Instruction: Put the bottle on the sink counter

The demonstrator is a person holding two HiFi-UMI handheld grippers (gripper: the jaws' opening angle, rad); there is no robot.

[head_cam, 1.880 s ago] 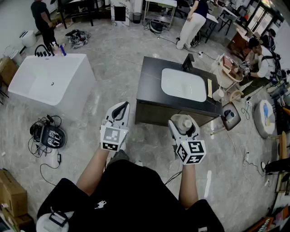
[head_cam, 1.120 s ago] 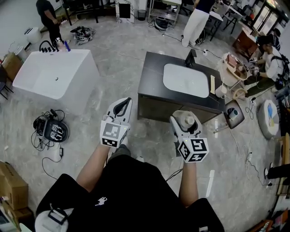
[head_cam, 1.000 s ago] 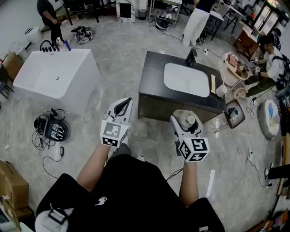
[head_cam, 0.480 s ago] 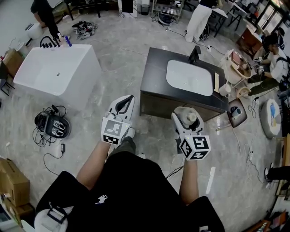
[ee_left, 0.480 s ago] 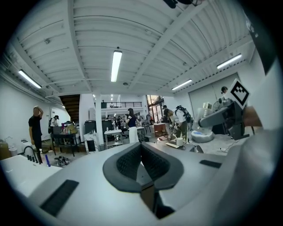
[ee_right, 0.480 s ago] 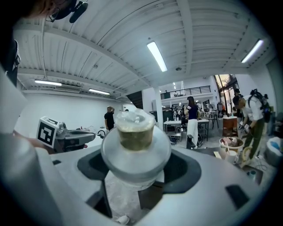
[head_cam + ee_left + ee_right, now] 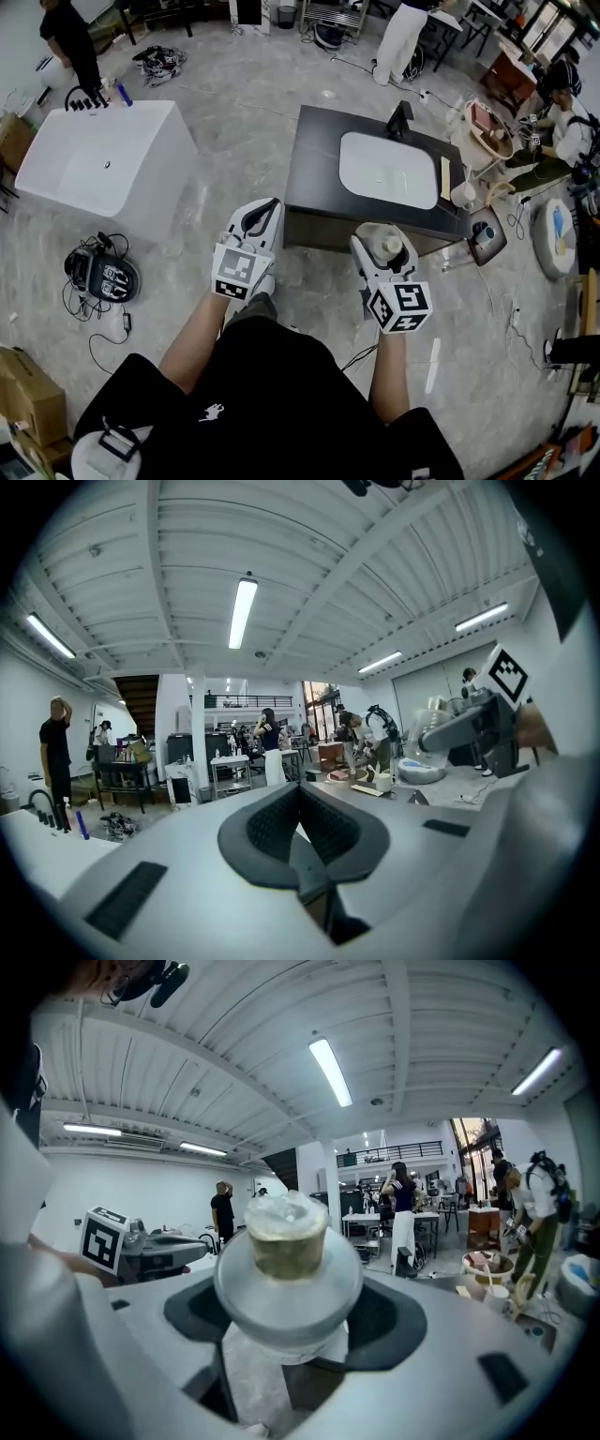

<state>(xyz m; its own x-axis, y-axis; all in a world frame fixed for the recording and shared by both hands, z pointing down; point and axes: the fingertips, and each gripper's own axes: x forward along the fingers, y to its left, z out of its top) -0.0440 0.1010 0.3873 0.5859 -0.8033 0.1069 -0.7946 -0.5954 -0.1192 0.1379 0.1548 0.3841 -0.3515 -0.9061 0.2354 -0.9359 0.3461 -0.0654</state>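
Note:
My right gripper (image 7: 381, 246) is shut on a pale, cream-coloured bottle (image 7: 385, 248), held upright at waist height above the floor. In the right gripper view the bottle (image 7: 287, 1241) fills the gap between the jaws, its cap towards the camera. The dark sink counter (image 7: 311, 159) with a white basin (image 7: 387, 170) and a black faucet (image 7: 400, 116) stands just beyond both grippers. My left gripper (image 7: 253, 218) is shut and holds nothing. The left gripper view shows the left gripper (image 7: 300, 803) with its black pads together.
A white bathtub (image 7: 94, 164) stands to the left. A black device with cables (image 7: 98, 277) lies on the floor near it. People stand and sit at the back and right. Small cups (image 7: 459, 194) and a white round appliance (image 7: 553, 239) sit right of the counter.
Both grippers keep the same pose, the bottle staying in the right one. The head view has drifted a little, so the counter and bathtub shift slightly in the picture.

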